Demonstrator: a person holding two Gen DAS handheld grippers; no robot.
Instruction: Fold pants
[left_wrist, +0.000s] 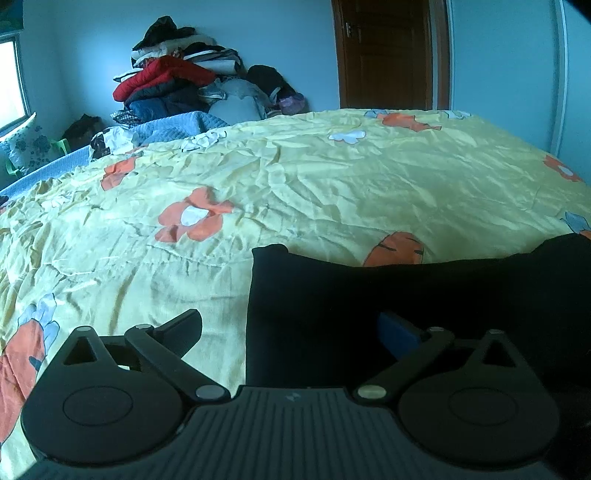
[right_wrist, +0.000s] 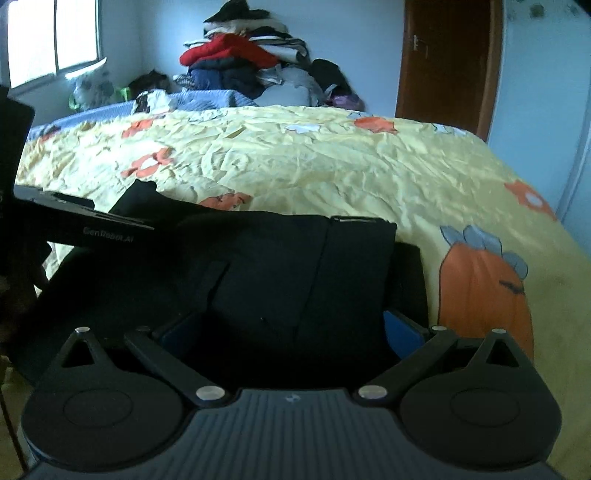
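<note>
- The pants (right_wrist: 280, 269) lie as a black, already doubled bundle at the near edge of the bed (left_wrist: 332, 177), on the yellow flowered sheet.
- The left gripper (left_wrist: 291, 328) is spread wide: its left finger sits over bare sheet, its right finger with the blue pad over the cloth, straddling the bundle's left edge. Nothing is clamped.
- The right gripper (right_wrist: 291, 328) is likewise spread, with the pants lying between its fingers. It looks unclenched, though the dark cloth hides the pads, so contact is hard to judge.
- Judged from this, a fold is partly made and the step in hand is taking hold for the next one.
- The next move calls for both tools to close on matching edges, lift together and carry the cloth over evenly.
- A clothes pile (left_wrist: 177, 74) sits well beyond the bed, near the door (left_wrist: 388, 51).
</note>
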